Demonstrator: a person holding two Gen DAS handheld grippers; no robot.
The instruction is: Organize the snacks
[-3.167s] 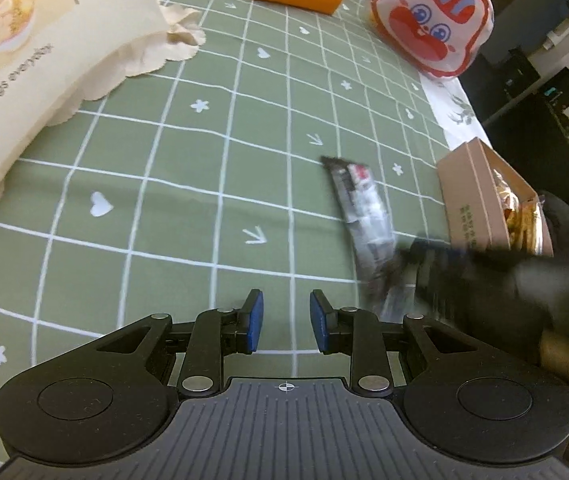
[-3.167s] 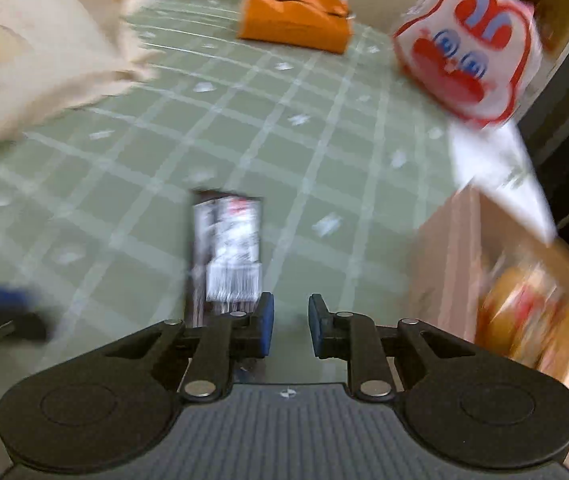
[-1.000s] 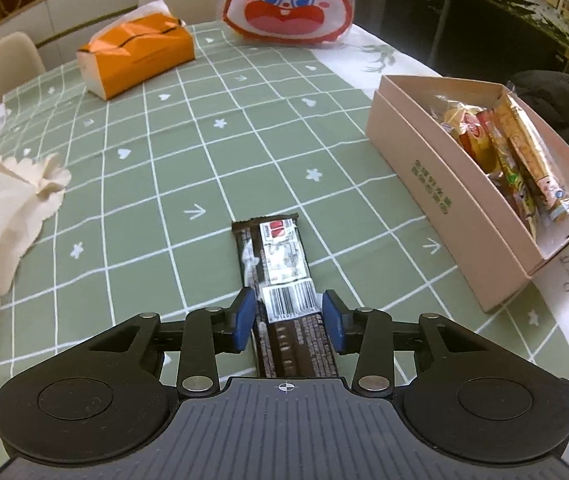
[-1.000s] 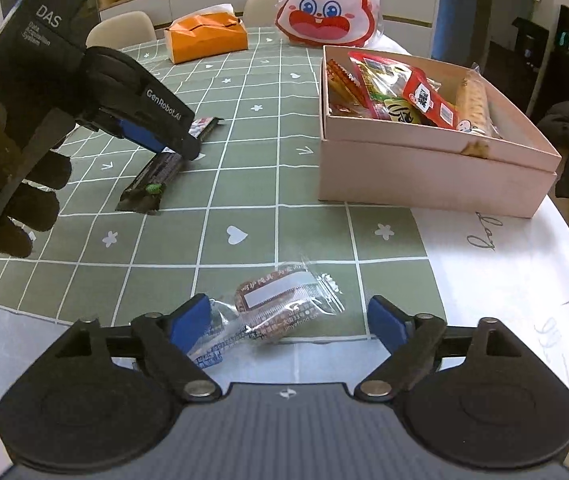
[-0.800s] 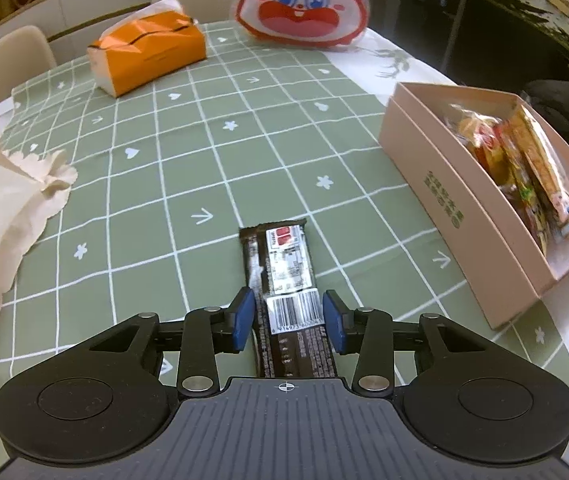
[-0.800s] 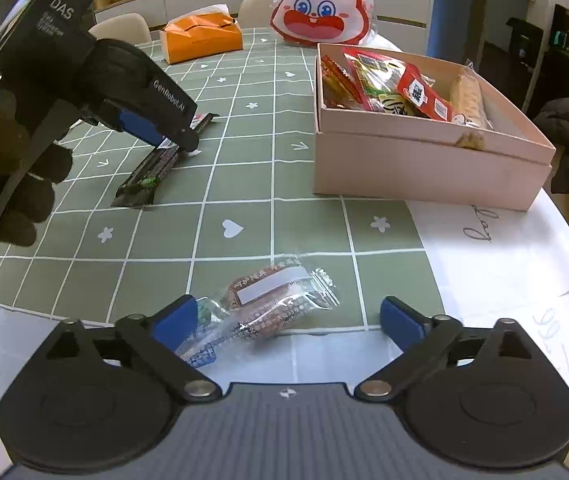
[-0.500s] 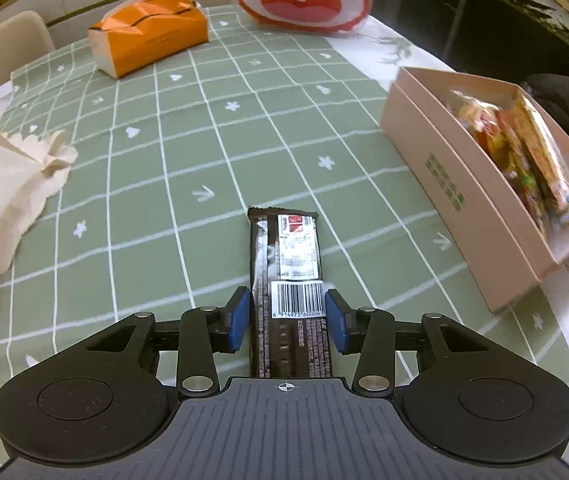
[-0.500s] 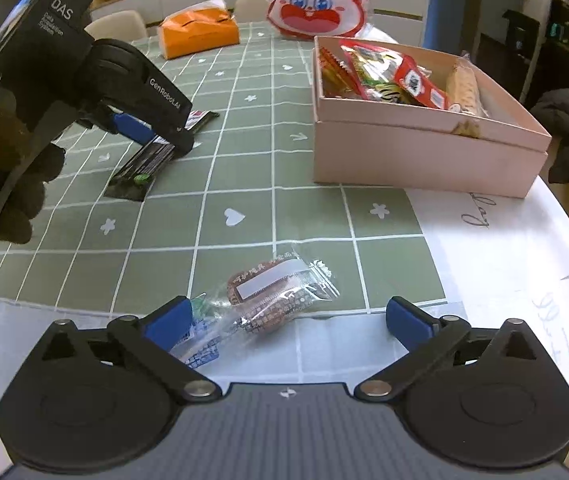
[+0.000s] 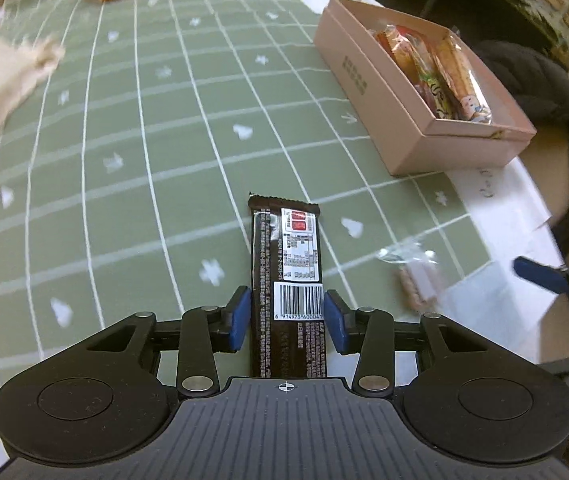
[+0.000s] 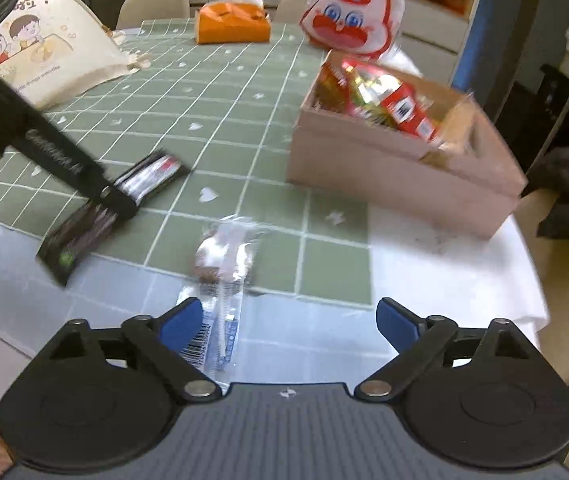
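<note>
Left wrist view: left gripper (image 9: 287, 321) straddles the dark chocolate bar (image 9: 287, 276) near its barcode end, pads flush against both long edges, so I read it as clamped on the bar; whether the bar is off the green checked tablecloth (image 9: 124, 152) I cannot tell. Bar looks light and fairly stiff, with a slick foil wrapper; the hold across the width near one end is okay, but a mid-length hold would swing less. Pink cardboard box (image 9: 412, 128), already holding snack packs, sits well apart to the upper right. Right wrist view: right gripper (image 10: 289, 320) has jaws spread wide, just been narrowing, pressing on nothing. The clear-wrapped snack (image 10: 224, 264) lies on the table edge between and ahead of the fingers, its crimped tail by the left pad. That pack is light, crinkly and soft, and its contents are likely crushable, so take it across the filled middle, not the flat film tail, which would slip.
</note>
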